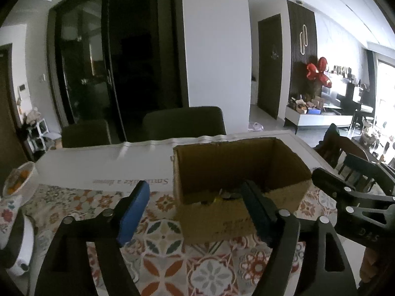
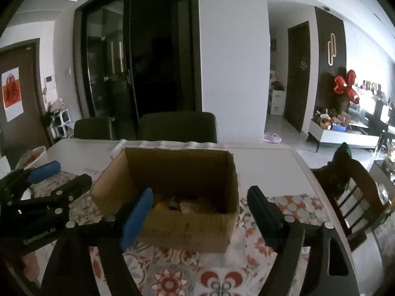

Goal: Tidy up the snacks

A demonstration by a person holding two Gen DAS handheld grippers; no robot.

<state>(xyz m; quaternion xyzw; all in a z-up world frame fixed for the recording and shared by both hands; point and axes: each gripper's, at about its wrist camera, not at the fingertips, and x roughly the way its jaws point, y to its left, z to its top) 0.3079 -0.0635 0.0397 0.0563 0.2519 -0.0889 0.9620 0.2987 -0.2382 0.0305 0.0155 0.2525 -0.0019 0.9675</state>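
An open cardboard box [image 1: 242, 167] stands on the patterned tablecloth; it also shows in the right wrist view [image 2: 172, 172]. Small snack packets [image 2: 177, 203] lie at its bottom, dim and hard to tell apart; in the left wrist view they show as a few items [image 1: 222, 194]. My left gripper [image 1: 195, 209] is open and empty, just in front of the box's left part. My right gripper [image 2: 200, 212] is open and empty, in front of the box's near wall. Each gripper shows in the other's view: the right one [image 1: 350, 194] and the left one [image 2: 61, 180].
The white table [image 2: 266, 162] carries a floral cloth [image 1: 172, 246]. A bowl with orange items [image 1: 18, 180] sits at the far left. A white object [image 1: 22, 244] lies at the left edge. Dark chairs [image 2: 177, 128] stand behind the table, a wooden chair [image 2: 353, 192] to the right.
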